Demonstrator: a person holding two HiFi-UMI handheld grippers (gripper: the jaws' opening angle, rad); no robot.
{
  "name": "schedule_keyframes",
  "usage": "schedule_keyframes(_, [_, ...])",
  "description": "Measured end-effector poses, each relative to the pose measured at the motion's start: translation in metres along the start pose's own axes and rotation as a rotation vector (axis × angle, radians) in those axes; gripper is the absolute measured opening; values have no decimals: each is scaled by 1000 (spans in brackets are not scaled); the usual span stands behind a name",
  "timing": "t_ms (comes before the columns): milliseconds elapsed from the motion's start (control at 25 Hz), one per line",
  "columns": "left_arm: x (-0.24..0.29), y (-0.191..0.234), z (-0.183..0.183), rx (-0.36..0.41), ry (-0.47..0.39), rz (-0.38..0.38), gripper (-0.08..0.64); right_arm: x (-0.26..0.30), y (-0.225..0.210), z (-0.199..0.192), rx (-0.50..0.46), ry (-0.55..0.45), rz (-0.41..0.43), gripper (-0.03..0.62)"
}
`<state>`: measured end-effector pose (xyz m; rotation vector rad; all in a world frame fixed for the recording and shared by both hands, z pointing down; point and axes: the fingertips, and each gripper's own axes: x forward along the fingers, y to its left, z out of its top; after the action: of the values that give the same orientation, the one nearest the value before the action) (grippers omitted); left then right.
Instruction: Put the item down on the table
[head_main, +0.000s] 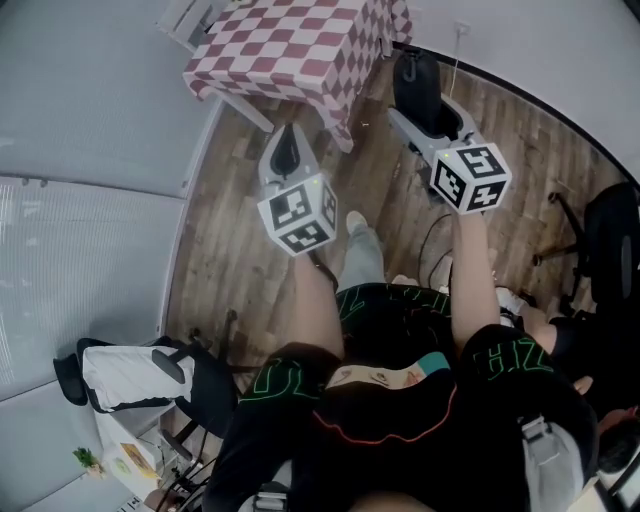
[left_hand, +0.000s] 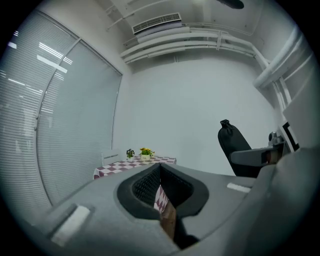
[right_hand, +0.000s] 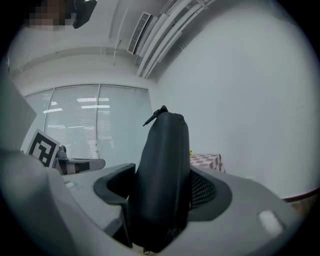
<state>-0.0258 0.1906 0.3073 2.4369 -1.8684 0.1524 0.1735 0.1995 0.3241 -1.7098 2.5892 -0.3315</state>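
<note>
So the right hand-held gripper is clamped on a black zip case, which stands upright between the jaws with most of its length poking out past the tips. That's the item, and it's up in the air, not down yet. The left hand-held gripper sits just to its left, jaws pinched nearly together with nothing in them, so I'd treat it as a spare. Below both is bare wooden floor, and the counter with the checkered cloth is ahead of the right hand-held gripper and off to its left, well apart from the case. My take: step in until the case is properly over the cloth, not the near edge, then tip it so a long side meets the surface. It looks soft and top-heavy, so standing it on end will probably flop. Only release once it's resting. The little flower pots sit at the far end, so aim short of those.
</note>
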Motion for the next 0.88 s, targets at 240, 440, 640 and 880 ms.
schedule_keyframes(240, [46, 20, -12, -20, 42, -2, 8, 53, -16, -8, 20, 34, -7, 322])
schedule_keyframes(440, [80, 53, -20, -42, 61, 15, 8, 105, -7, -15, 17, 76, 28, 322])
schedule_keyframes(640, [115, 95, -16, -93, 56, 39, 8, 159, 3, -2, -23, 103, 49, 322])
schedule_keyframes(880, [150, 156, 8, -134, -3, 100, 8, 228, 32, 34, -98, 97, 110, 322])
